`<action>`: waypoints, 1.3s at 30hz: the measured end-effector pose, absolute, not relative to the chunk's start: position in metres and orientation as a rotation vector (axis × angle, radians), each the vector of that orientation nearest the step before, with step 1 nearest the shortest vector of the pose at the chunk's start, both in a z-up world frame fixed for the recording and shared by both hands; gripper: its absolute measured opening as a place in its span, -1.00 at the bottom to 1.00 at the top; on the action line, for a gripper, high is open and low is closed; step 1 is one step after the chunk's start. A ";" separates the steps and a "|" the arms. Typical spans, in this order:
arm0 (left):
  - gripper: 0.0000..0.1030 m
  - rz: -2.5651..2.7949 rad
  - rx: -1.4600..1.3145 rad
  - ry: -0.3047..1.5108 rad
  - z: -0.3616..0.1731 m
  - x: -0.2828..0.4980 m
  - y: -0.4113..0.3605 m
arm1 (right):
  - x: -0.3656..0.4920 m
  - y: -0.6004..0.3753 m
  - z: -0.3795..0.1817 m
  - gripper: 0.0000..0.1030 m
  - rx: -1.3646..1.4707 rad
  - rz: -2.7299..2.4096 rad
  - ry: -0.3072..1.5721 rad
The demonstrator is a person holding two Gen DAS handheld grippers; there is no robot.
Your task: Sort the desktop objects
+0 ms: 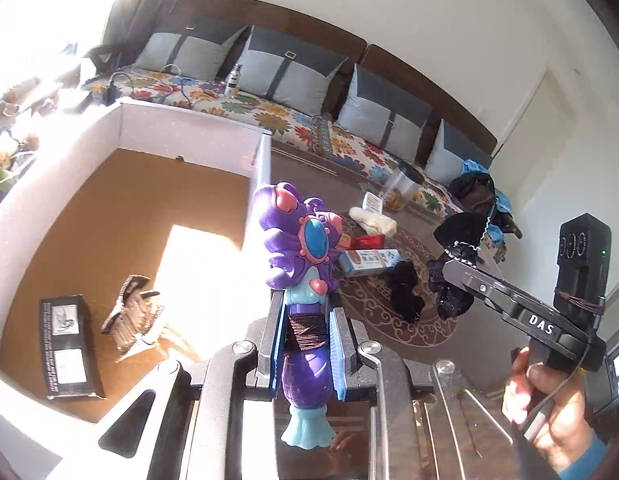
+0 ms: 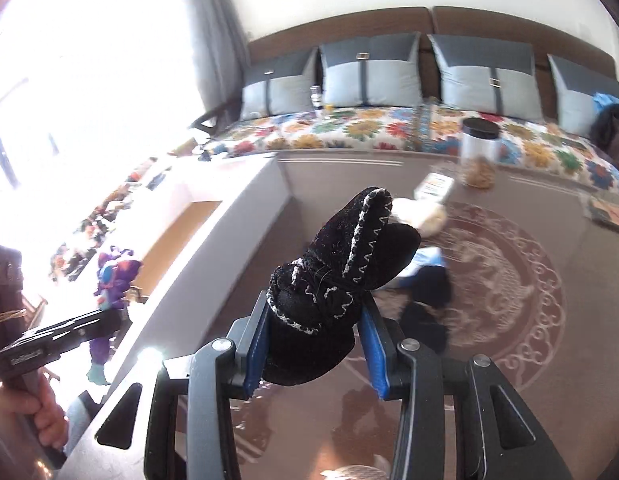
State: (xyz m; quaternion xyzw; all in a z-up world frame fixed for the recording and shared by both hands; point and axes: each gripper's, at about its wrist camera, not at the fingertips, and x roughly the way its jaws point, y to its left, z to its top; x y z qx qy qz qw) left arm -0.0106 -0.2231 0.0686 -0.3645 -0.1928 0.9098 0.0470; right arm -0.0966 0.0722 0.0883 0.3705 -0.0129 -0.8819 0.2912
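While both grippers hang above the floor, each carries one item. The left gripper (image 1: 305, 344) has its fingers (image 1: 275, 344) pinching a purple toy (image 1: 299, 248) by its thread-wrapped waist; the toy stands upright, with pink knobs, a blue oval gem and a pale blue tail, just beside the box's near corner. The right gripper (image 2: 315, 344) has its fingers (image 2: 255, 348) pressed on a black slipper (image 2: 341, 280) edged in white zigzag stitching, held over the patterned rug (image 2: 509, 280). The white cardboard box (image 1: 181, 128) holds a black carton (image 1: 69, 344) and a striped packet (image 1: 133, 316) on its brown bottom. A clear jar (image 2: 479, 156) with a black lid stands on the floor and holds yellowish pieces.
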 end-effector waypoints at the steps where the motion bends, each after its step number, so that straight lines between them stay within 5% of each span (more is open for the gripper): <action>1: -0.64 2.805 -1.132 -0.607 0.068 -0.009 -0.243 | -0.088 0.045 0.093 -0.18 0.970 -2.296 -0.035; 9: -0.63 2.876 -1.480 -0.603 0.017 -0.011 -0.339 | -0.028 -0.137 0.074 -0.15 0.993 -1.953 0.159; 11: -0.60 2.895 -1.584 -0.541 0.004 -0.014 -0.340 | -0.024 -0.161 0.054 0.04 1.065 -1.929 0.231; 13: -0.45 2.898 -1.601 -0.554 -0.002 -0.010 -0.343 | -0.020 -0.168 0.043 0.27 1.083 -1.945 0.270; 14: -0.22 2.892 -1.581 -0.589 -0.001 -0.005 -0.344 | -0.019 -0.165 0.042 0.29 1.075 -1.951 0.262; 15: 0.13 2.897 -1.552 -0.617 0.001 -0.002 -0.343 | -0.019 -0.159 0.043 0.31 1.064 -1.955 0.240; 17: 0.39 2.938 -1.500 -0.619 0.007 0.004 -0.337 | -0.017 -0.141 0.050 0.52 1.031 -1.979 0.210; 23: 0.39 2.941 -1.284 -0.527 0.047 0.014 -0.276 | -0.026 -0.040 0.066 1.00 0.858 -2.261 0.197; 28: 0.51 2.784 -1.164 -0.356 0.072 0.011 -0.177 | -0.053 0.071 0.019 0.99 0.991 -2.516 0.247; 30: 0.80 2.713 -1.159 -0.297 0.069 0.006 -0.132 | -0.067 0.119 -0.007 0.99 1.110 -2.609 0.246; 39: 0.82 2.578 -1.375 -0.142 -0.034 -0.055 -0.005 | -0.098 0.242 -0.054 0.99 1.411 -2.769 -0.121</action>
